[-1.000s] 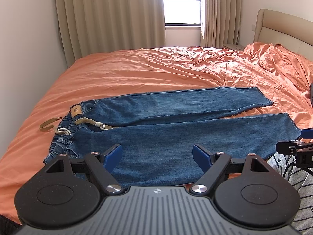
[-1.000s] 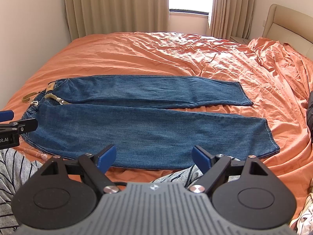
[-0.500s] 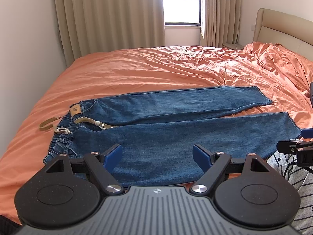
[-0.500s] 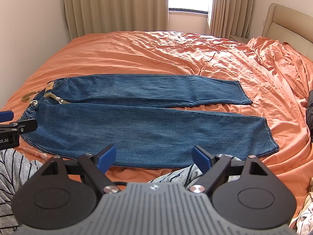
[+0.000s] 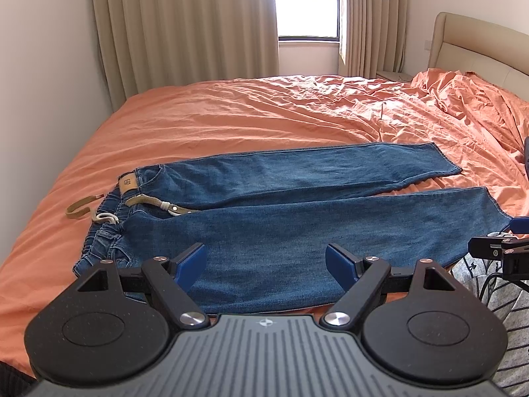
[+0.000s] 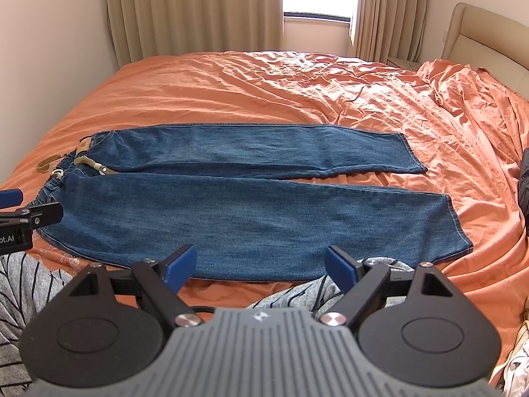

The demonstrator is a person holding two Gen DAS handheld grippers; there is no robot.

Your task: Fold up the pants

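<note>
Blue jeans (image 5: 281,218) lie flat on the orange bed, waistband at the left, both legs stretched to the right; they also show in the right wrist view (image 6: 251,195). A tan belt (image 5: 79,210) trails from the waistband. My left gripper (image 5: 266,261) is open and empty, above the near edge of the jeans by the thigh. My right gripper (image 6: 261,263) is open and empty, at the near edge of the near leg. Each gripper's tip shows at the edge of the other's view.
The orange bedsheet (image 5: 264,115) is wrinkled, bunched toward the beige headboard (image 5: 479,49) at the right. Curtains and a window stand behind the bed. A wall runs along the left side. A striped grey garment (image 6: 20,284) lies near the bed's front edge.
Both views have shifted only slightly. The jeans have not moved and both grippers stay open.
</note>
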